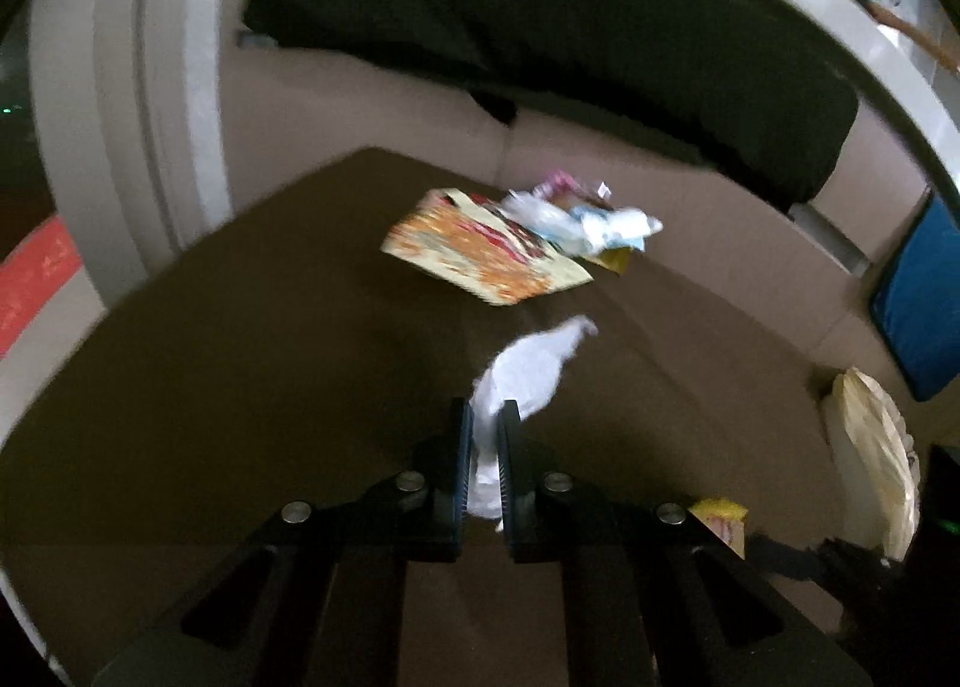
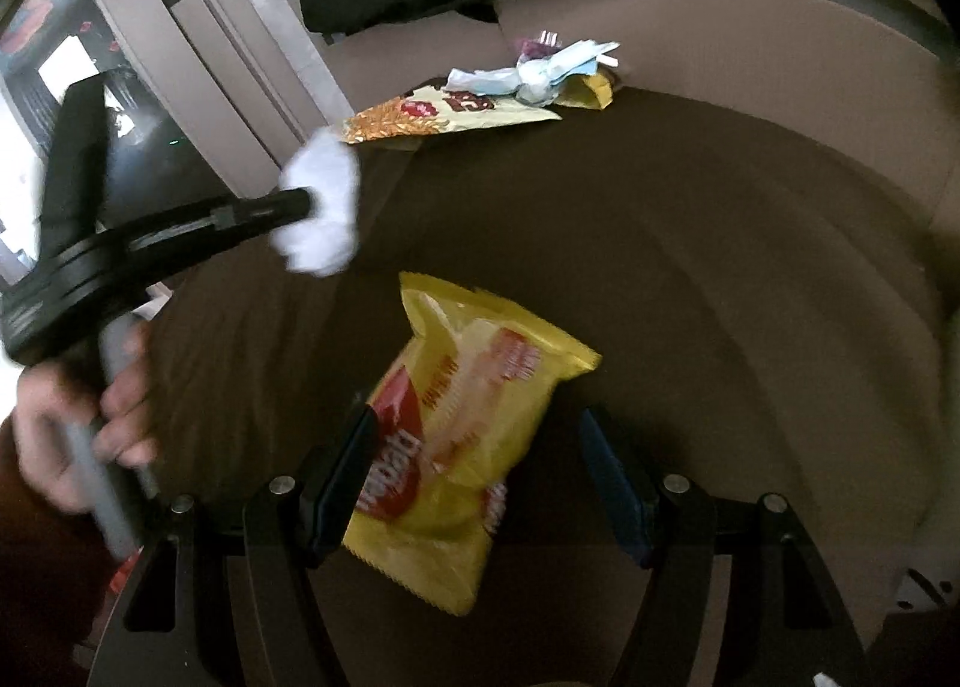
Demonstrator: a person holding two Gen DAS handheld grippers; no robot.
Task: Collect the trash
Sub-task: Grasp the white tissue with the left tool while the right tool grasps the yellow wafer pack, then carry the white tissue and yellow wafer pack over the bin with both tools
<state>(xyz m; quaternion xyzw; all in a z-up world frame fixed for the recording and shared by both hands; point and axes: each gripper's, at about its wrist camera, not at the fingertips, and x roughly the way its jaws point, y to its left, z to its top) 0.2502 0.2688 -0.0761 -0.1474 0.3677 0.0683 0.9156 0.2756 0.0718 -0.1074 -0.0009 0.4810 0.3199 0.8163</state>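
Left wrist view: the left gripper [image 1: 485,417] has its jaws drawn narrow on a white tissue [image 1: 528,369], which sticks out ahead of the fingertips and hangs above the brown table [image 1: 210,357]. Near the table's far corner lies a flat orange-and-cream packet [image 1: 480,249], and touching its far side is a heap of pale blue and white wrappers [image 1: 588,222] with a pink scrap behind. A small yellow piece [image 1: 720,519] shows just right of the gripper. By the table's right edge, off it, sits a cream bag [image 1: 876,447]; a blue cushion [image 1: 924,297] lies beyond.

Right wrist view: the right gripper [image 2: 480,423] has its jaws spread wide, with a yellow chip bag [image 2: 474,423] between them, touching the left finger [image 2: 342,477] and apart from the right one. Whether the bag rests on the table [image 2: 720,297] cannot be told. To the left, a hand [image 2: 78,435] holds the left gripper [image 2: 303,204], closed on the tissue [image 2: 321,207]. The packet [image 2: 444,114] and wrappers [image 2: 540,72] lie at the far edge.
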